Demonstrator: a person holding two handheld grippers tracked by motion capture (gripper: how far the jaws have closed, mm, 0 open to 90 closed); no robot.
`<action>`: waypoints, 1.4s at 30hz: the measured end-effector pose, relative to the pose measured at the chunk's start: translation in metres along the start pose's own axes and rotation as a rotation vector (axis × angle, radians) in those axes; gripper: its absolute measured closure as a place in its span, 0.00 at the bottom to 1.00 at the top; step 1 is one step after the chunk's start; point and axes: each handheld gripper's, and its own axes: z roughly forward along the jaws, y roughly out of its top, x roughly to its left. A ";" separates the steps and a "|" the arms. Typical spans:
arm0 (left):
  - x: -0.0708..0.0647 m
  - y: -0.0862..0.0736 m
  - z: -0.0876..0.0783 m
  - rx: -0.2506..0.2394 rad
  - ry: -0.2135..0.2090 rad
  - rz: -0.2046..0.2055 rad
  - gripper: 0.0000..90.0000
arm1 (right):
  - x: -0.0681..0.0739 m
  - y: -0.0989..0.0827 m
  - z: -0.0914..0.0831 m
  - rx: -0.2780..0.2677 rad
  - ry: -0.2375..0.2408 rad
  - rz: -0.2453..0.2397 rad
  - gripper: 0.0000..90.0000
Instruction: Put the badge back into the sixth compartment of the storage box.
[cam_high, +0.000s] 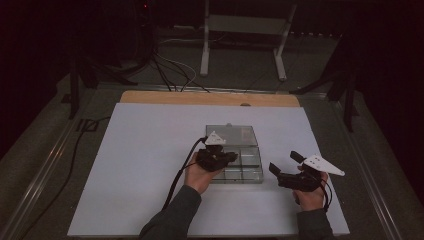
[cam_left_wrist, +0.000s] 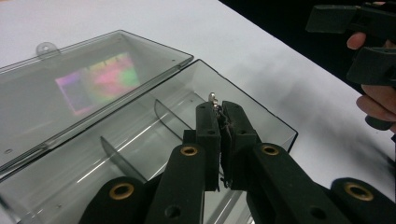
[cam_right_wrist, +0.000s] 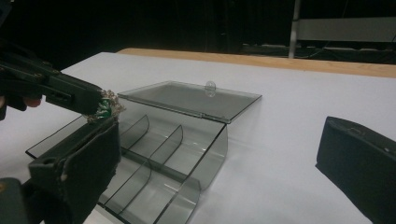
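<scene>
Already the clear plastic box (cam_high: 235, 160) sits open near the middle of the white table (cam_high: 140, 165), its lid (cam_left_wrist: 88, 88) laid flat back behind it, so the opening step looks done. The left gripper (cam_left_wrist: 219, 108) hangs over the box's divided tray, jaws squeezed nearly together on a small piece of jewellery (cam_left_wrist: 214, 98): a silvery bit pokes out above the tips in the left gripper view, and in the right gripper view it reads as a small chain-like cluster with a green bit (cam_right_wrist: 105, 109) pinched at the left gripper's tip (cam_right_wrist: 95, 105). What it is exactly, too small to tell. The item is held above the compartments, not resting in one; the compartments (cam_right_wrist: 154, 158) in view look bare. The right gripper (cam_high: 285, 167) waits on the table just right of the box, jaws spread wide, nothing between them, not touching the box. Judgement: pickup done, carry mostly done; left to do is lowering the piece into a compartment, letting go, likely shutting the lid. Which compartment it's over can't be told.
</scene>
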 end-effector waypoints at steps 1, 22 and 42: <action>-0.001 0.000 0.002 0.005 -0.001 0.009 0.99 | 0.000 0.000 0.000 -0.001 0.000 0.001 0.00; -0.016 -0.004 0.022 0.042 -0.032 0.032 0.99 | 0.000 0.000 -0.001 -0.007 0.003 0.000 0.00; -0.026 -0.009 0.037 0.071 -0.053 0.036 0.99 | 0.000 0.000 0.000 -0.009 0.009 0.003 0.00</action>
